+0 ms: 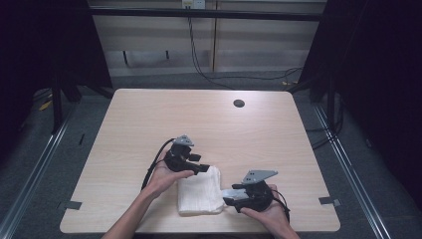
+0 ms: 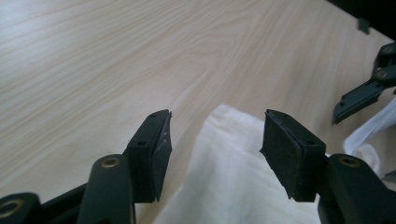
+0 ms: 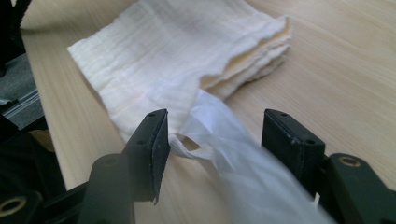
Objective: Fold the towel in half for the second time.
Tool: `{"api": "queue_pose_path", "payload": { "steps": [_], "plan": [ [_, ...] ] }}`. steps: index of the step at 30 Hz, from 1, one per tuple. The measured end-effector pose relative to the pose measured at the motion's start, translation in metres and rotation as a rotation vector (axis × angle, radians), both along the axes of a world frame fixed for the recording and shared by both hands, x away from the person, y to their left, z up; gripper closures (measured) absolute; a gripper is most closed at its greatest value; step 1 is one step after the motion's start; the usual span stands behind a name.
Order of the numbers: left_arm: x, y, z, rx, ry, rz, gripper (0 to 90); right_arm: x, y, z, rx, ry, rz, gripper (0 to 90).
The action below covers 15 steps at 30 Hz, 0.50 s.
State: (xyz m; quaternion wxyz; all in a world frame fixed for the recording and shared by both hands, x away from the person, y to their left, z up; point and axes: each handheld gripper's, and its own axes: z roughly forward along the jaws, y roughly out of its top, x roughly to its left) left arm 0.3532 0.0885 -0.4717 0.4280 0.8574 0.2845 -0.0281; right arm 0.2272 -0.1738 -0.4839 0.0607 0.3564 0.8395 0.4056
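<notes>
Pale wood-grain table (image 1: 149,119) holds our folded cream-white gauze cloth (image 1: 199,191) near its front edge, left gripper (image 1: 203,169) and right gripper (image 1: 229,193) both spread, gripping nothing; fold looks finished, next we'd back off cleanly.

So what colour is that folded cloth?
The folded crinkly cloth is creamy white, best seen in the right gripper view.

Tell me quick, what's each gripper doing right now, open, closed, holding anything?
Left gripper: open, holding nothing; folded white cloth lies below its fingers.
Right gripper: open; a thin white strip lies loose between its fingers, not pinched.
</notes>
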Motion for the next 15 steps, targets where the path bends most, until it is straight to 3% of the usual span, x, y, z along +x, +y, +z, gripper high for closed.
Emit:
{"api": "queue_pose_path", "payload": {
  "steps": [4, 8, 15],
  "plan": [
    [0.003, 0.006, 0.003, 0.012, 0.001, 0.01, 36.7, 0.004, -0.01, 0.001, 0.004, 0.0, -0.037, 39.7],
    [-0.005, 0.017, 0.016, -0.006, -0.067, 0.042, 36.4, 0.006, -0.018, 0.006, 0.01, -0.03, -0.061, 38.4],
    [-0.026, 0.037, 0.026, 0.023, -0.128, 0.014, 33.0, 0.01, -0.032, 0.021, 0.04, -0.085, -0.11, 37.1]
  ]
}}
